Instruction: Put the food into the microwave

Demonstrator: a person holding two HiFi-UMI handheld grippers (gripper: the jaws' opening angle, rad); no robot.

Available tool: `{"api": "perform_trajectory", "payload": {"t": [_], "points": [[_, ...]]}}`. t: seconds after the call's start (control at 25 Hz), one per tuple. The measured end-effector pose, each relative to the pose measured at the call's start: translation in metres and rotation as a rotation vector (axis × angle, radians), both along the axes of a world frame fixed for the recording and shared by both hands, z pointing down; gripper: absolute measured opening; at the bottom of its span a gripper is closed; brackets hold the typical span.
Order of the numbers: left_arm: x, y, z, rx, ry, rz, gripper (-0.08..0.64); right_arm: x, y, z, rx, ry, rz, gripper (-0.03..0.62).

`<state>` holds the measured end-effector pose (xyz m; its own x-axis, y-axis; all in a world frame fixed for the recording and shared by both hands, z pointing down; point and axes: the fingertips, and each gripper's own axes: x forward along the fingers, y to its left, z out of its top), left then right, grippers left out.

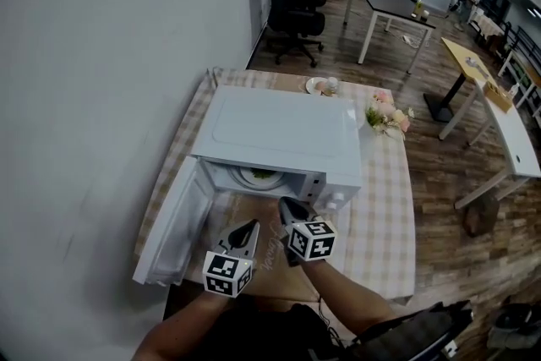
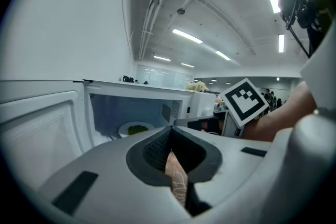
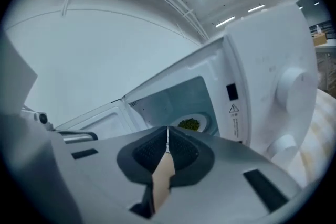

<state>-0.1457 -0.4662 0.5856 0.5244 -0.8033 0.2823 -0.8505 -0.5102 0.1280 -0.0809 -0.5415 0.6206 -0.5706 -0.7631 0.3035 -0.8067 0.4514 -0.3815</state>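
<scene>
Head view, food: a plate of green food [image 1: 258, 176] already sits inside the microwave [image 1: 279, 135], at 12 o'clock from both grippers.
Head view, door: the microwave door [image 1: 173, 228] hangs wide open at 9 o'clock of the cavity, over the edge of the checked table [image 1: 385, 216].
Head view, risk: the left gripper [image 1: 251, 226] stands in the door's swing. A hasty close would likely knock it.
Left gripper view, jaws: pressed together with nothing between them, and the plate is at 11 o'clock beyond the tips.
Left gripper view, risk: a shut tip shoving the smooth door may skid off.
Right gripper view, jaws: the right gripper [image 3: 167, 136] is closed and empty, with the food at 1 o'clock.
Right gripper view, risk: the control knob [image 3: 292, 81] at 3 o'clock is close, so a stray nudge could turn it.
</scene>
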Motion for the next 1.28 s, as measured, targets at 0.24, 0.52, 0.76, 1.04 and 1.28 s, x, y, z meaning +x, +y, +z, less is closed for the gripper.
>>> {"api": "perform_trajectory", "payload": {"t": [0.24,0.52,0.76,1.04,1.28], "points": [[0.018,0.027,-0.024,0.030,0.016,-0.059,0.008,0.020,0.044,-0.052,0.162,0.075,-0.128,0.015],[0.031,0.060,-0.064,0.096,0.019,-0.117,0.008,0.056,0.089,-0.099,0.266,0.081,-0.194,0.012],[0.040,0.084,-0.081,0.119,0.042,-0.167,0.008,0.079,0.122,-0.131,0.330,0.092,-0.249,0.012],[0.041,0.109,-0.092,0.100,0.004,-0.217,0.008,0.098,0.141,-0.148,0.337,0.055,-0.242,0.009],[0.023,0.122,-0.125,0.145,0.045,-0.273,0.008,0.098,0.152,-0.171,0.359,0.053,-0.209,0.009]]}}
